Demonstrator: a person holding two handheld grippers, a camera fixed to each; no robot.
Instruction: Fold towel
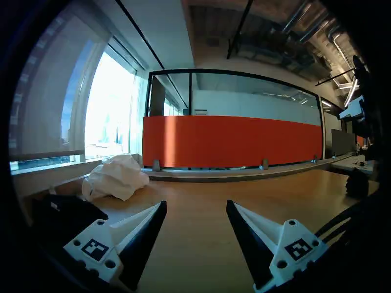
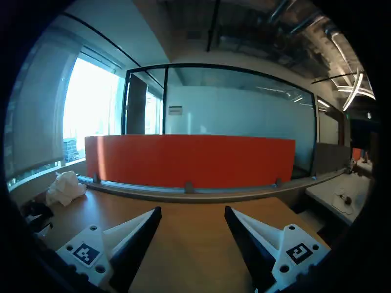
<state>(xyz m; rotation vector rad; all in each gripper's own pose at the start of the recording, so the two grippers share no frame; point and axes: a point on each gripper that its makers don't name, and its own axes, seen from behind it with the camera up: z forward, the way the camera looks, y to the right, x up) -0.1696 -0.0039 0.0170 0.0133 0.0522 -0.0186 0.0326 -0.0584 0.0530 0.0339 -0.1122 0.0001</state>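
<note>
towel [image 1: 116, 177] bunched in shapeless heap

Table [image 1: 195, 219]: wooden top, warm brown and smooth, brighter toward the window side. Far left corner: one white towel [image 1: 116, 177], crumpled into a loose heap (not folded), resting directly on the wood close to the back edge. Near left, just beside the towel: a black object [image 1: 63, 212], its shape unclear. Right side, in the left gripper view: a small dark item [image 1: 357, 184], too shadowed to identify. Back edge: an orange partition [image 1: 229, 141] running along the table's width, standing on small grey feet [image 1: 157, 165].
</note>
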